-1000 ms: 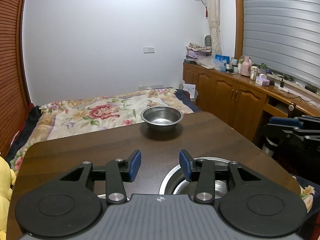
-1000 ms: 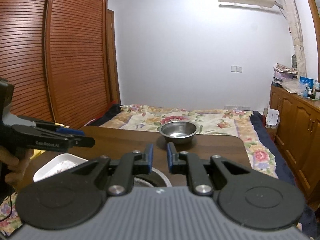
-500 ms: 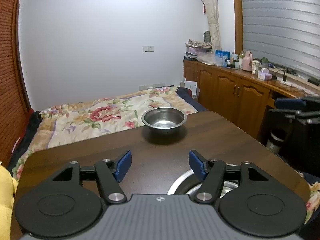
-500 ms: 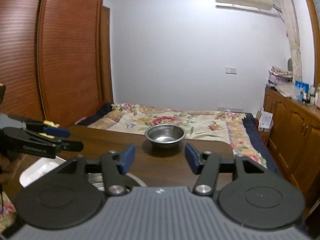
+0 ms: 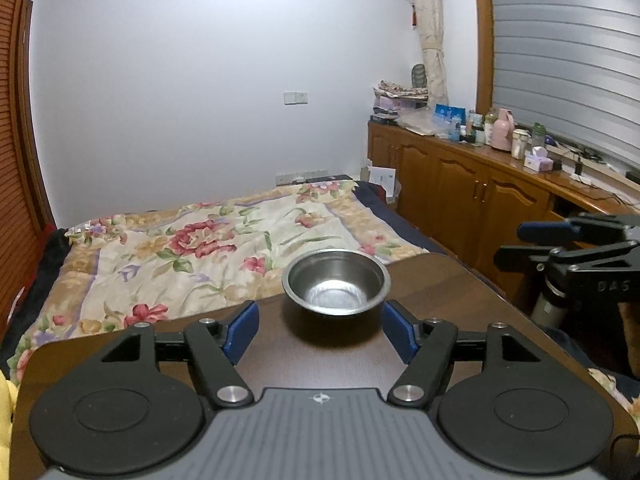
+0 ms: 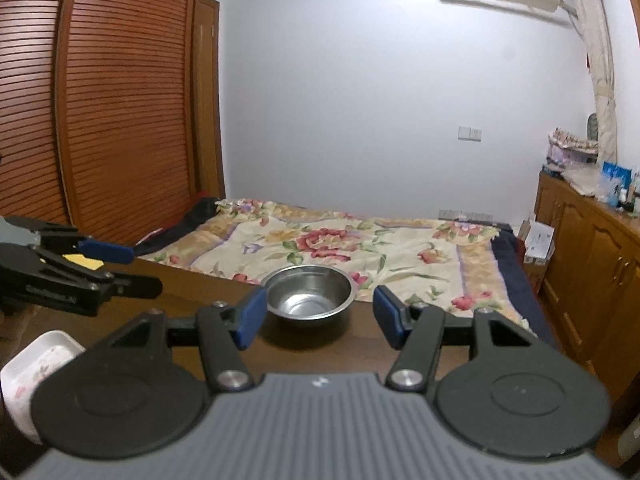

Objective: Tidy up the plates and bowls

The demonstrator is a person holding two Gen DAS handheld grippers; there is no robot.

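- my left tool is opening wide and empty, to fit the steel bowl at the far surface edge
- my right tool is also wide, nothing inside

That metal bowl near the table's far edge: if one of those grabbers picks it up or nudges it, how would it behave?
The metal bowl looks thin and shiny, so probably light, rigid and slippery between blue pads. Its narrow base suggests a nudge could slide or rock it toward the table edge.
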